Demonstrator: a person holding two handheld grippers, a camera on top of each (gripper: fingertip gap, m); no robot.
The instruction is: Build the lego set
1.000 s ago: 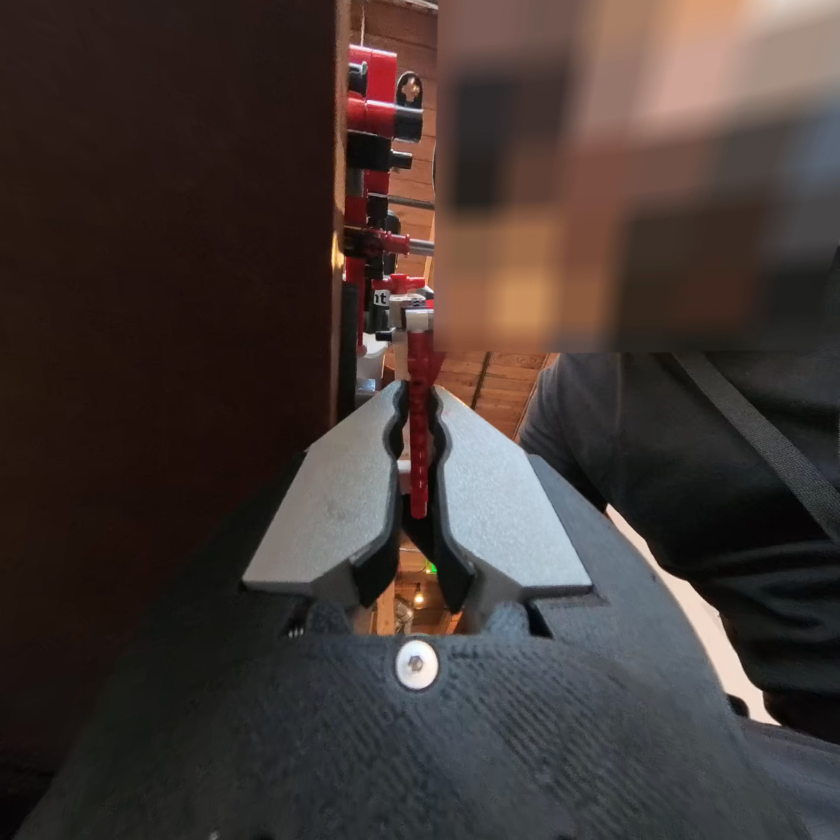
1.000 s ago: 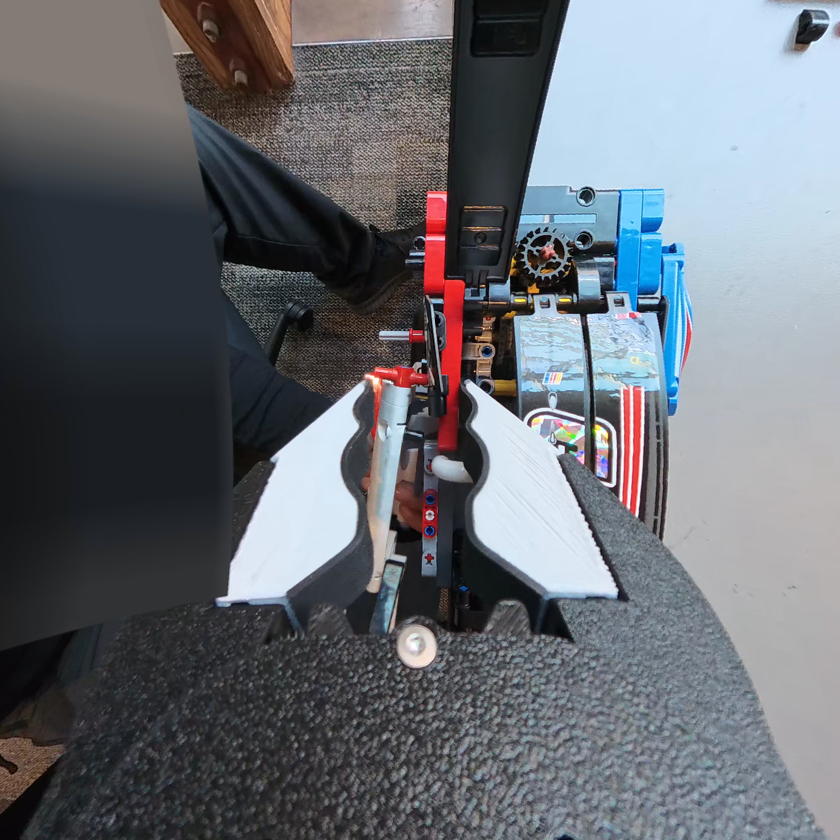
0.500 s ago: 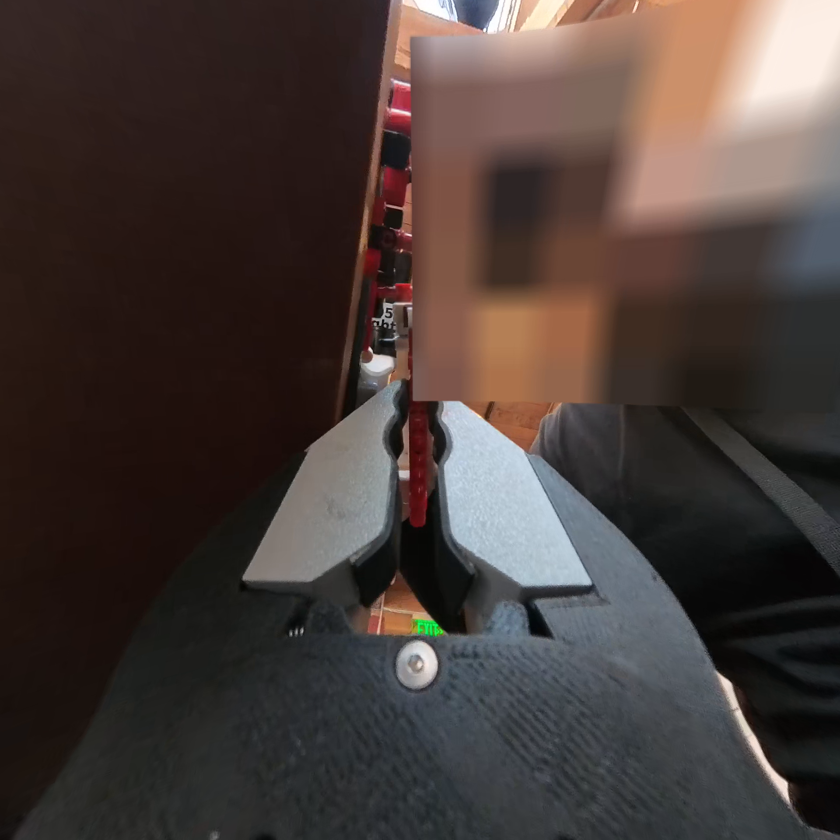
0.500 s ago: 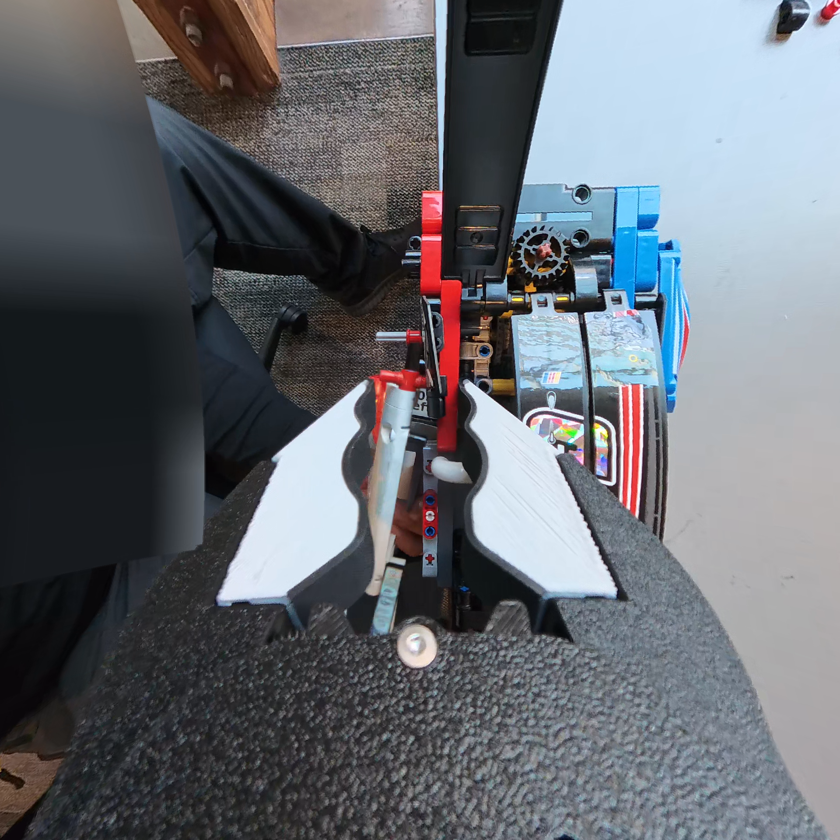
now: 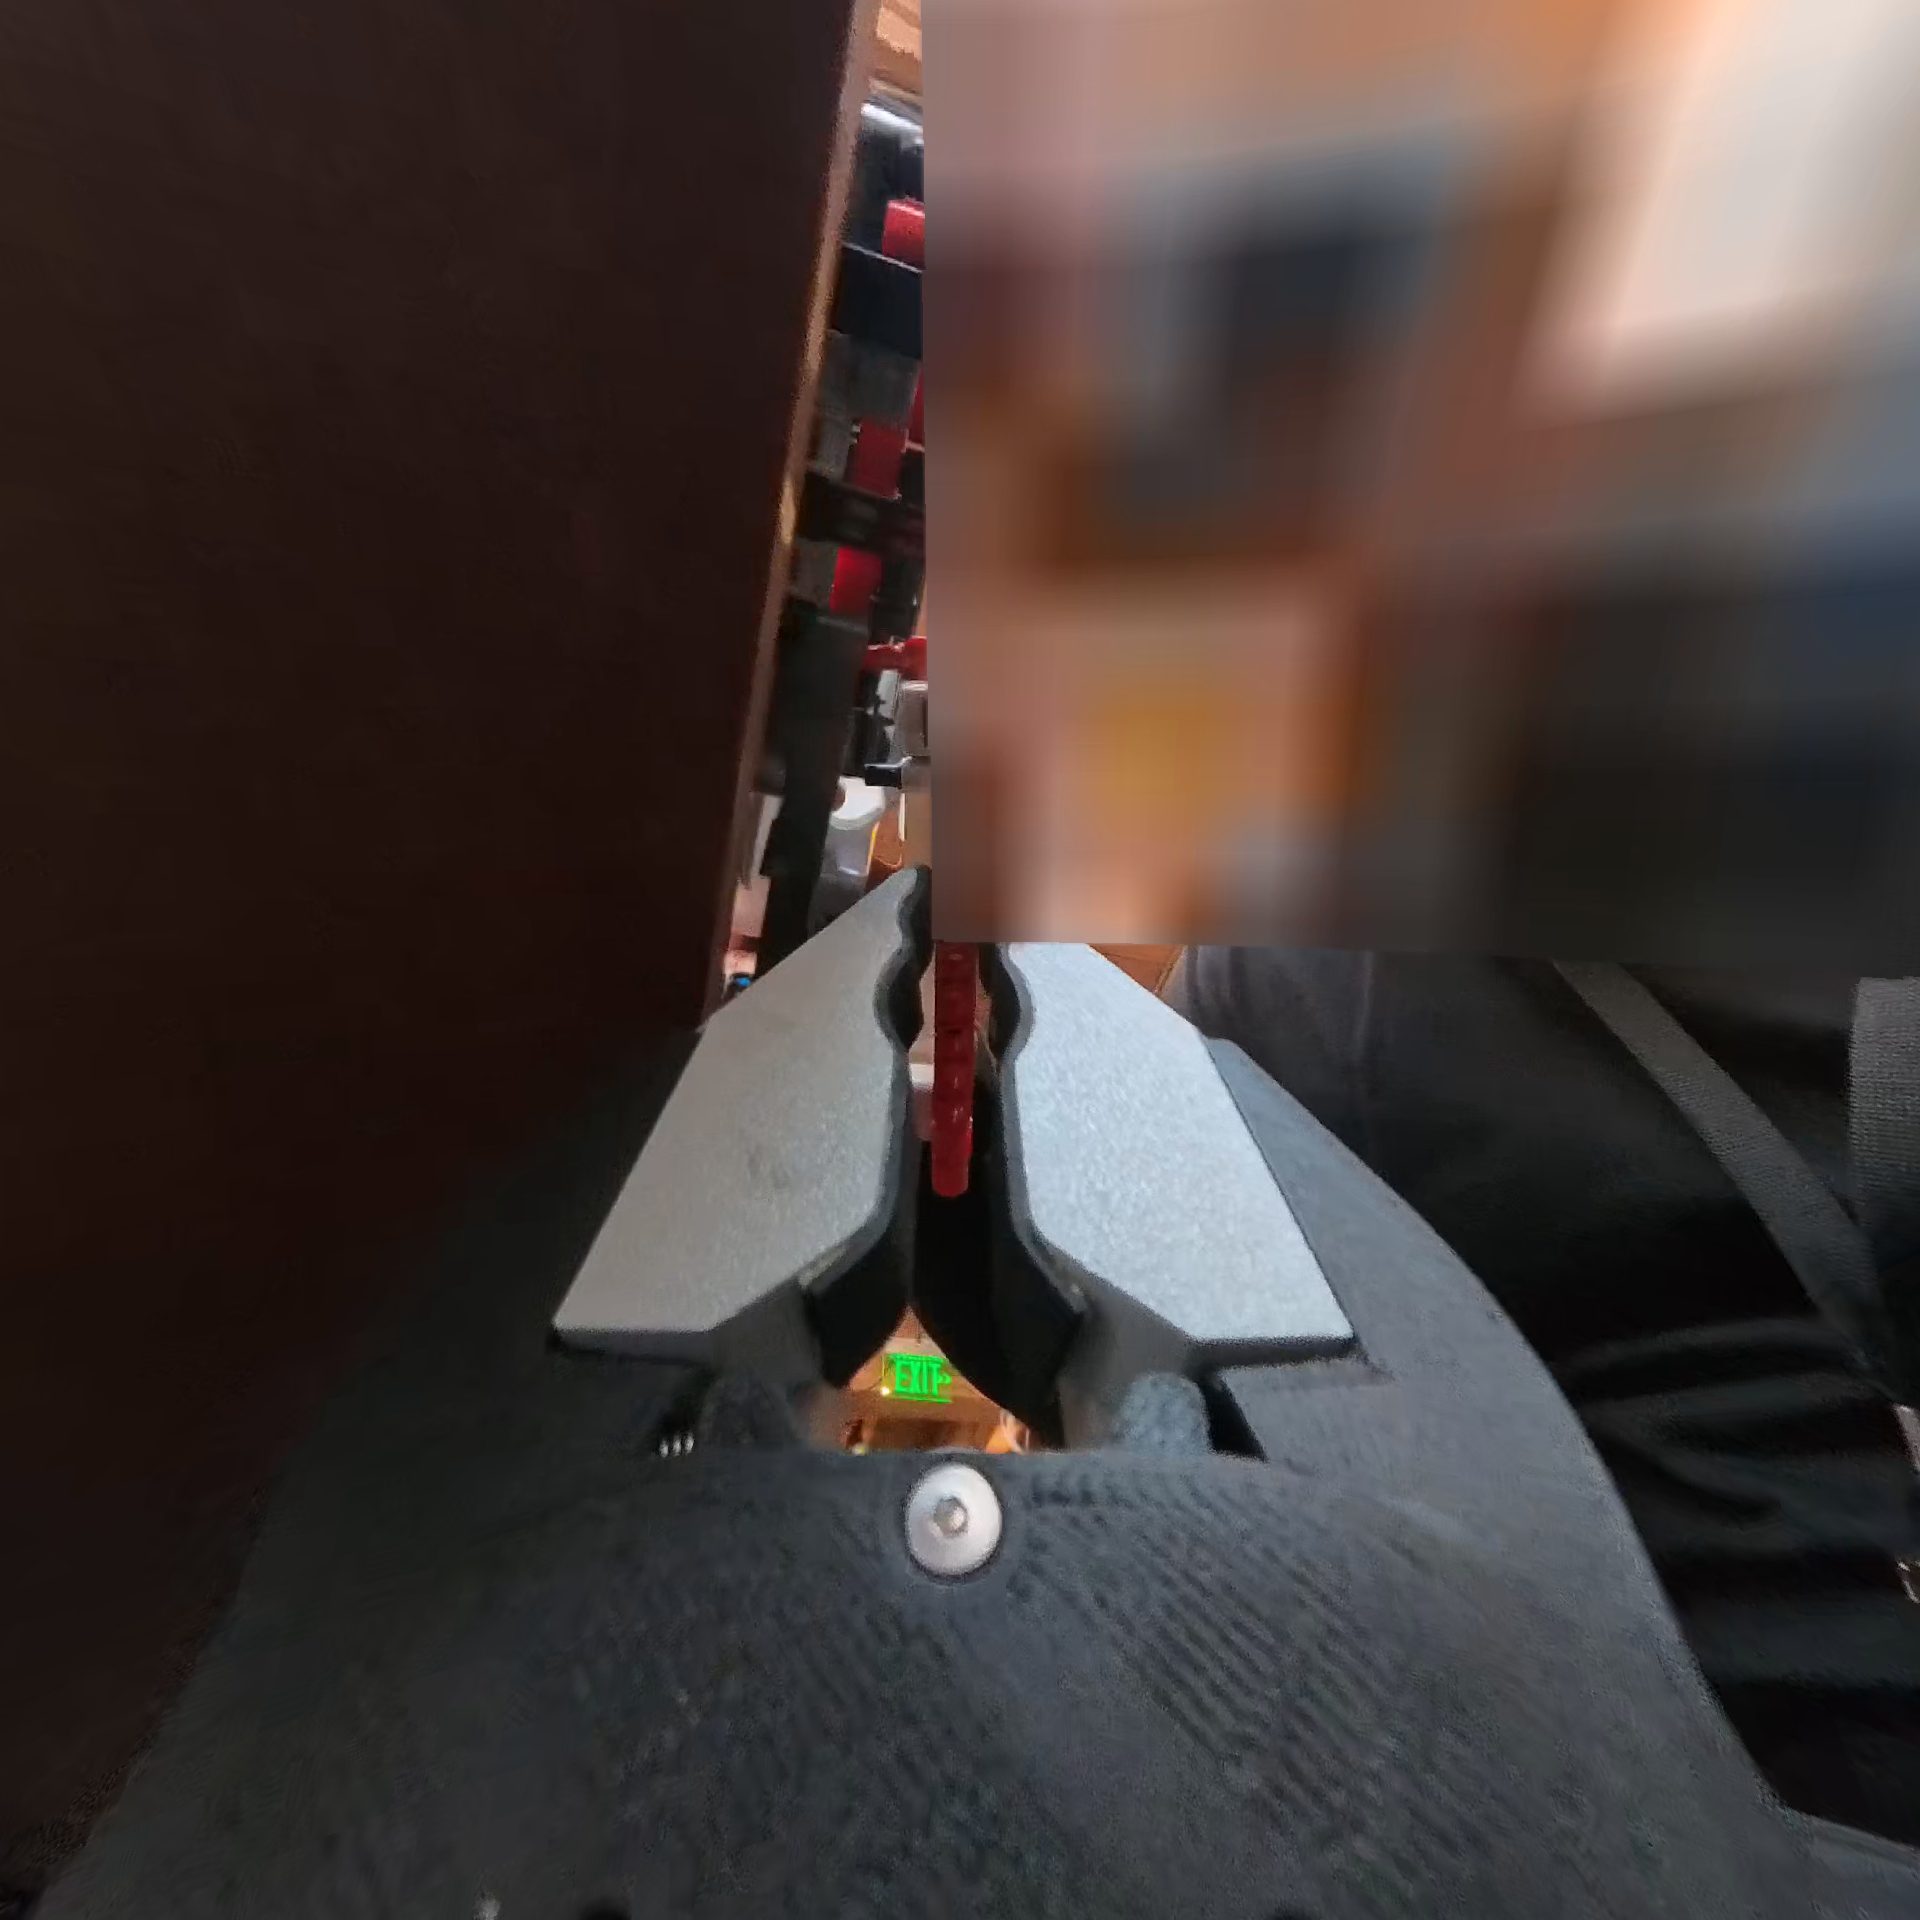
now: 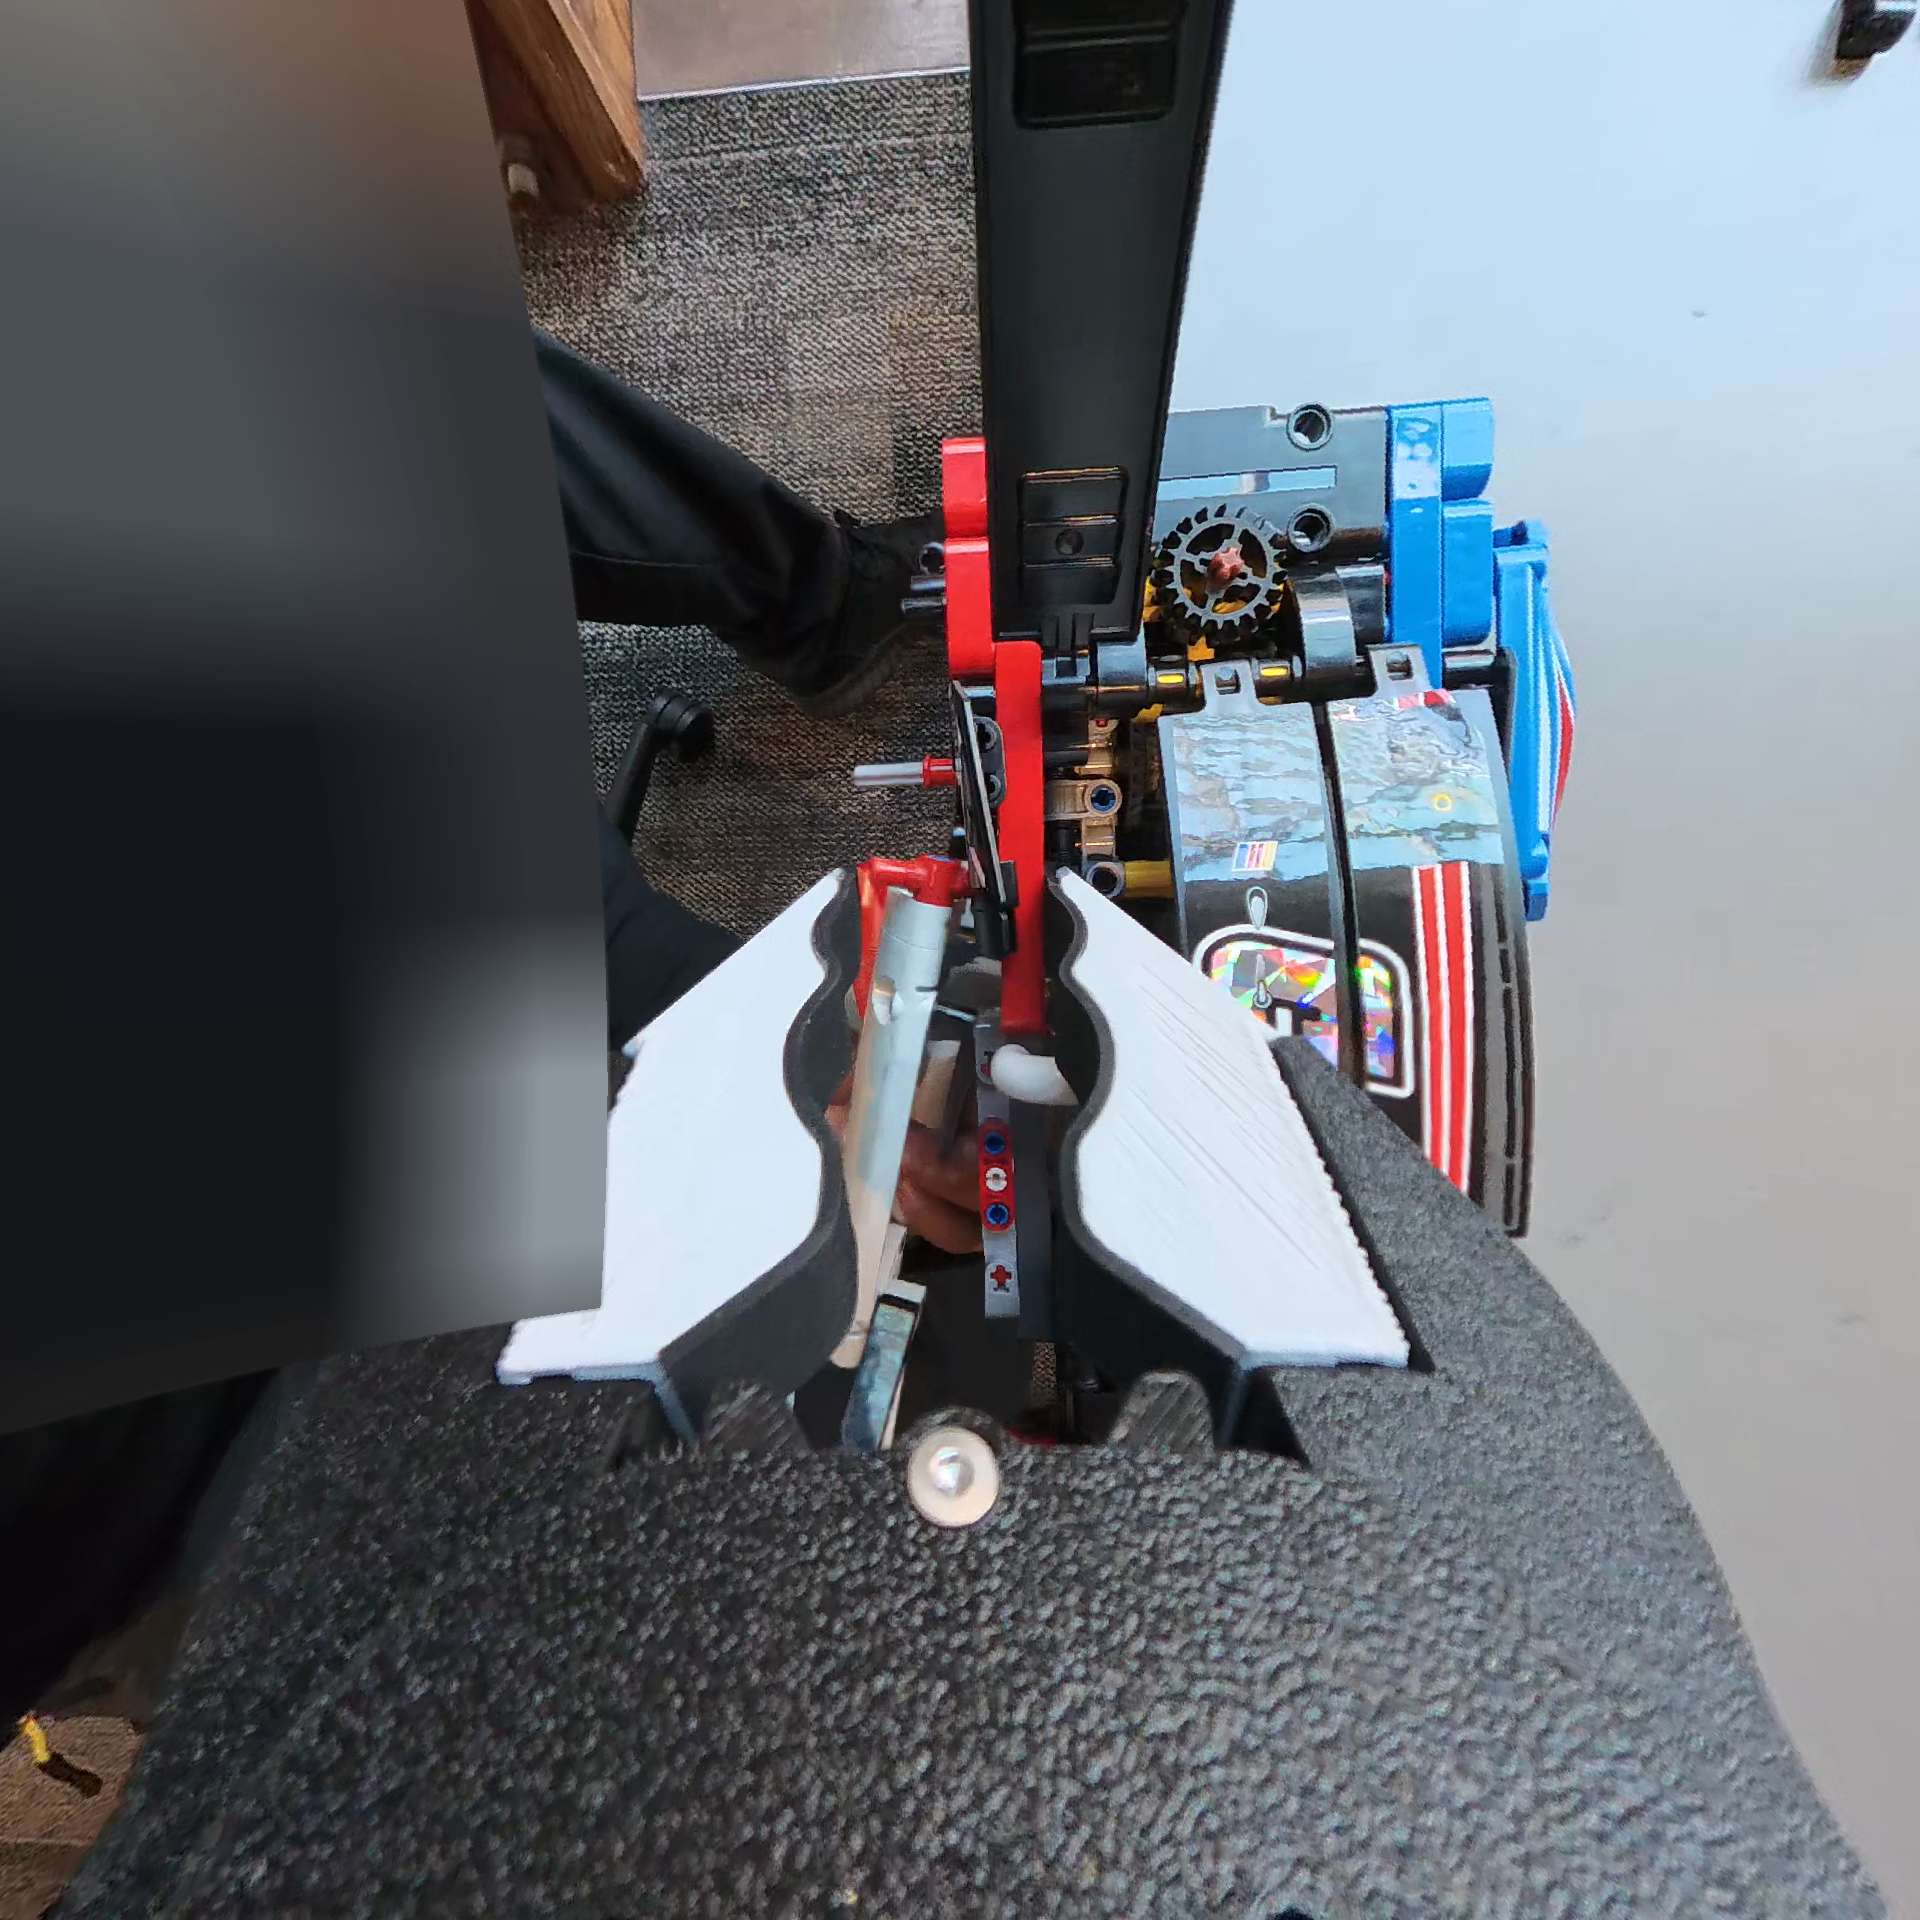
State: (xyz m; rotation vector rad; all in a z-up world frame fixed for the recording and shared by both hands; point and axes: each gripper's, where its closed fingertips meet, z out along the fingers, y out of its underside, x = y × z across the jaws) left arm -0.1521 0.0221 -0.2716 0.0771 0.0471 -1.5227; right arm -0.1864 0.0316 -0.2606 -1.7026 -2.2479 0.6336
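Observation:
My left gripper (image 5: pixel 956 935) is shut on a thin red studded lego beam (image 5: pixel 954 1081) that stands upright between the jaws. Beyond it, a narrow strip of the red and black lego model (image 5: pixel 871 468) shows, blurred. In the right wrist view my right gripper (image 6: pixel 951 883) is shut on the lego car model (image 6: pixel 1351 831), its jaws around a red beam (image 6: pixel 1018 831) and a silver panel (image 6: pixel 894 1039). The model has blue side bricks, black stickered panels, a black gear (image 6: pixel 1216 566) and a long black panel (image 6: pixel 1081 312) that points away.
A dark brown surface (image 5: pixel 364 623) fills the left of the left wrist view. A person in dark clothes (image 5: pixel 1558 1299) sits close at the right. The model lies at the edge of a white table (image 6: pixel 1662 312); grey carpet (image 6: pixel 779 260) and a wooden leg (image 6: pixel 561 104) lie below. Both grippers' tips are close together, under 4 cm apart.
The left wrist view has shifted, so the dark surface hides more of the model and the picture is blurrier. The red beam stays held. The right gripper has barely moved.

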